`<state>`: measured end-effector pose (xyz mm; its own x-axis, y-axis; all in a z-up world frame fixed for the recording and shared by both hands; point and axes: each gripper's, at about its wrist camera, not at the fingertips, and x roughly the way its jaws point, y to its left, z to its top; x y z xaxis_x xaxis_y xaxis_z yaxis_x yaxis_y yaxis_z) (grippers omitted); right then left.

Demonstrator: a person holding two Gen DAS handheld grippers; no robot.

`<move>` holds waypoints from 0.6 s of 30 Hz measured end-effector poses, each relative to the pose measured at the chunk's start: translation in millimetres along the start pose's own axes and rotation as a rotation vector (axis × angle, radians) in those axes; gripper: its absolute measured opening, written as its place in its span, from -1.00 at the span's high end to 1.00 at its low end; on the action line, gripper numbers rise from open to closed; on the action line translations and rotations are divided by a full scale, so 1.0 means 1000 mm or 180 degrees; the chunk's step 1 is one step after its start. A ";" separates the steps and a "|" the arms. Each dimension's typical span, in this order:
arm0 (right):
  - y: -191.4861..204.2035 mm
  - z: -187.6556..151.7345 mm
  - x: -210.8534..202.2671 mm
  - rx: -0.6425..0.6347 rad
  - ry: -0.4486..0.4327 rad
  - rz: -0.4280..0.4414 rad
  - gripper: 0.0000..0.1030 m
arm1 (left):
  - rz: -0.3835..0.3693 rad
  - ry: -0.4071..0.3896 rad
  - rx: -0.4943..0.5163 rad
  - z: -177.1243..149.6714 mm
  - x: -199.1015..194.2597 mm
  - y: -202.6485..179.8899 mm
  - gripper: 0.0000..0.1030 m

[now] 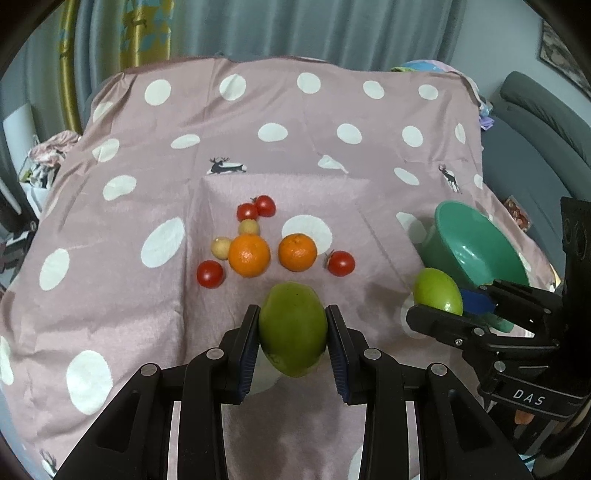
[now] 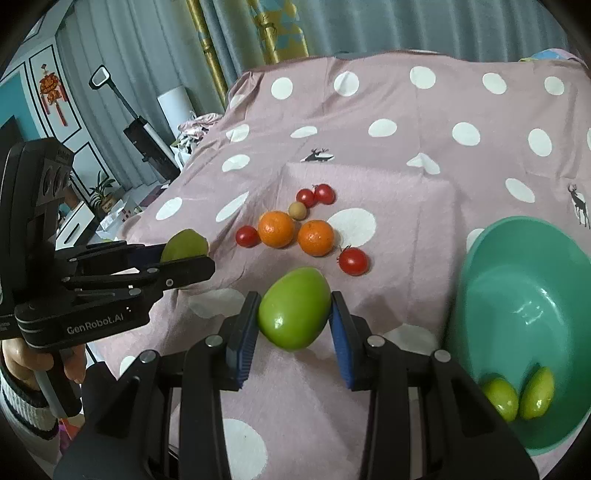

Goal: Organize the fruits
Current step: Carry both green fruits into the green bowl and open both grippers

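Observation:
My left gripper (image 1: pixel 292 330) is shut on a green mango (image 1: pixel 292 328), held above the cloth; it also shows in the right wrist view (image 2: pixel 183 248). My right gripper (image 2: pixel 294 312) is shut on a second green mango (image 2: pixel 294 308), seen in the left wrist view (image 1: pixel 437 291) beside the green bowl (image 1: pixel 491 236). The bowl (image 2: pixel 517 280) holds two small green fruits (image 2: pixel 517 397). Two oranges (image 1: pixel 249 256) (image 1: pixel 297 252), several red tomatoes (image 1: pixel 341 263) and two small yellow fruits (image 1: pixel 221 247) lie on the pink dotted cloth (image 1: pixel 147 177).
The cloth covers a raised table with edges dropping off left and far. A grey sofa (image 1: pixel 546 122) stands right. Curtains (image 1: pixel 295 26) hang behind. A vacuum (image 2: pixel 144 133) and clutter stand left of the table.

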<state>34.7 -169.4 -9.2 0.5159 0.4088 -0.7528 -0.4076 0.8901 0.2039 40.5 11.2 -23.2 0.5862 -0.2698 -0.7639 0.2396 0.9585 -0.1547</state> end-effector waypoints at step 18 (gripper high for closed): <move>-0.017 -0.003 -0.029 0.0100 -0.0230 -0.0080 0.27 | -0.0039 -0.0121 0.0224 0.013 -0.011 -0.032 0.31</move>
<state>24.1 -197.3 7.5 0.5792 0.3987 -0.7111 -0.3707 0.9056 0.2058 36.5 -17.4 -1.7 0.6116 -0.2862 -0.7376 0.3000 0.9466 -0.1185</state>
